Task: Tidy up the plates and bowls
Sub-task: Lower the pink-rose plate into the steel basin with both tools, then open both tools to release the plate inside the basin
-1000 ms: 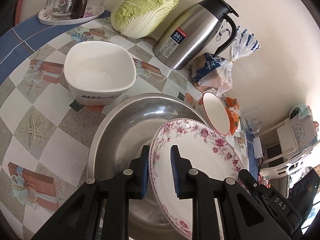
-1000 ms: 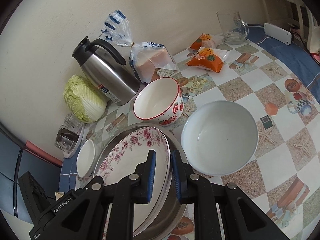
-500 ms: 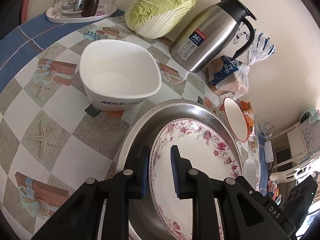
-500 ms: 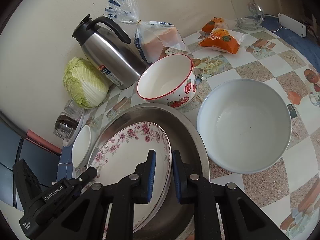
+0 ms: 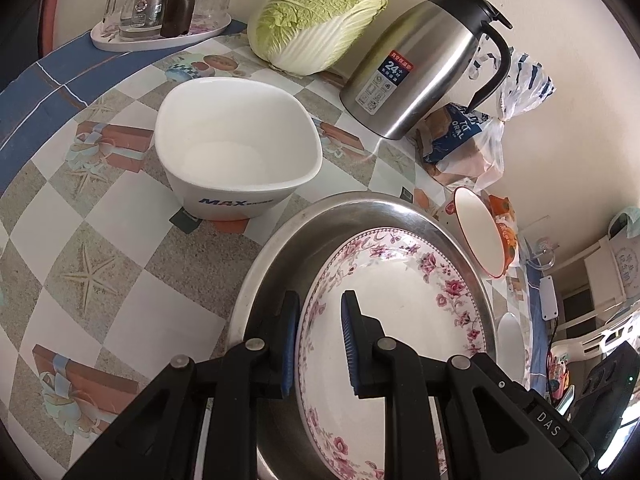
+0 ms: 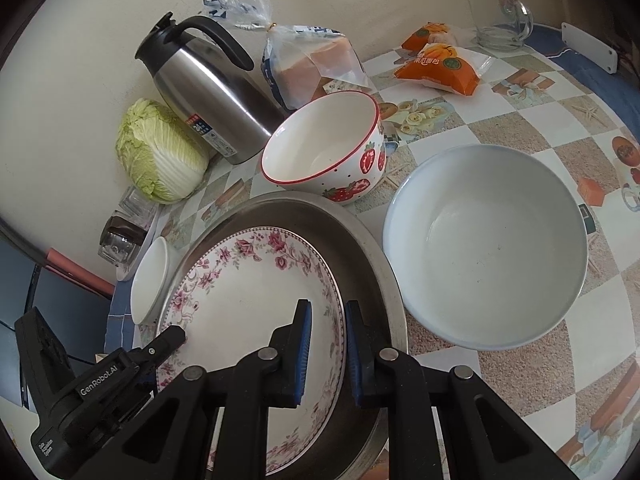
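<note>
A floral plate point(image 5: 392, 320) point(image 6: 248, 292) lies inside a wide steel basin point(image 5: 280, 248) point(image 6: 360, 248). My left gripper point(image 5: 319, 320) is shut on the plate's left rim, and my right gripper point(image 6: 327, 328) is shut on its opposite rim. A white square bowl point(image 5: 236, 152) marked MAX stands left of the basin. A strawberry bowl point(image 6: 332, 148) point(image 5: 480, 236) sits behind the basin, and a large pale round bowl point(image 6: 488, 240) sits to its right. The left gripper's body point(image 6: 100, 384) shows at the lower left of the right wrist view.
Along the wall stand a steel thermos jug point(image 5: 416, 72), a napa cabbage point(image 5: 320, 12), bagged bread point(image 6: 312, 64) and a tray of glasses point(image 5: 160, 12). Orange snack packets point(image 6: 440, 64) and a glass mug point(image 6: 500, 16) lie at the far right. A checked tablecloth point(image 5: 92, 248) covers the table.
Both grippers have sunk with the floral plate, which has dropped from a tilt above the basin to lie lower and flatter inside it. Both grips stayed the same.
</note>
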